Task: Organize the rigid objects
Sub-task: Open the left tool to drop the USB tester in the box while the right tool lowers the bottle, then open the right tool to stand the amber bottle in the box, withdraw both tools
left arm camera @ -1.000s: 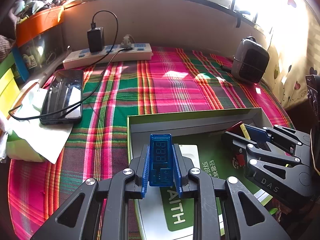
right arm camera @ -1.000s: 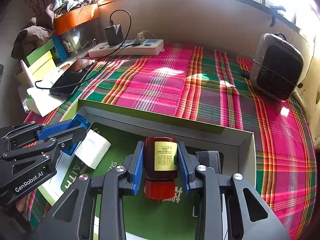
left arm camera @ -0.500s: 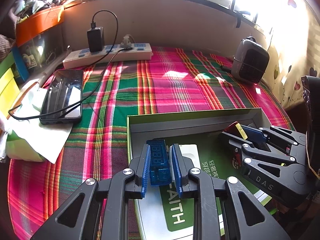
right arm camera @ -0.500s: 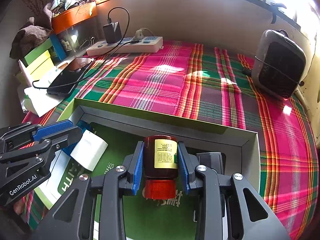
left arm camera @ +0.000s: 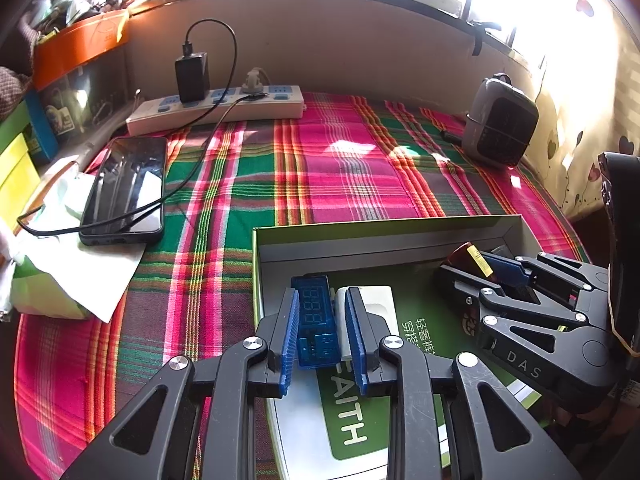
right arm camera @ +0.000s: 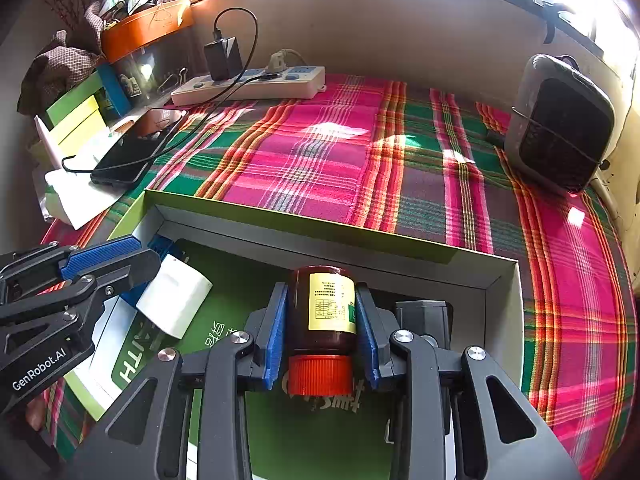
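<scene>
1. The left gripper (left arm camera: 322, 336) pointed down into an open green-rimmed box (left arm camera: 360, 227); its jaws were opening, with a small blue translucent tester (left arm camera: 314, 322) showing a digit display lying between the blue pads; a gap showed on its right side, so the pads no longer pressed on it.
2. The tester lay at the box's left end, just beside a white adapter (left arm camera: 376, 300); it looked light, stiff and smooth-shelled, best taken across its narrow sides, as the pads stood.
3. The right gripper (right arm camera: 322, 338) held a dark brown bottle (right arm camera: 324, 308) with a yellow label and an orange-red cap (right arm camera: 320, 374); the jaws were closed on the bottle's body, cap toward the camera, low over the box's green printed floor.
4. The bottle seemed rigid and probably slick-sided; whether it was glass or plastic could not be told; a grip across the body, clear of the cap, looked secure; if glass, it would want a gentle set-down.
5. A dark grey block (right arm camera: 422, 312) lay in the box just right of the bottle.
6. The box sat on a bright pink, green and orange plaid cloth (right arm camera: 320, 152); the fabric looked soft, so the box could shift under a push.
7. Farther off lay a black phone (left arm camera: 126, 190) on its cable, a white power strip (left arm camera: 216, 110) with a black charger, and a small grey heater (right arm camera: 560, 124); a sunlit window ran behind, and clutter was stacked at the left.
</scene>
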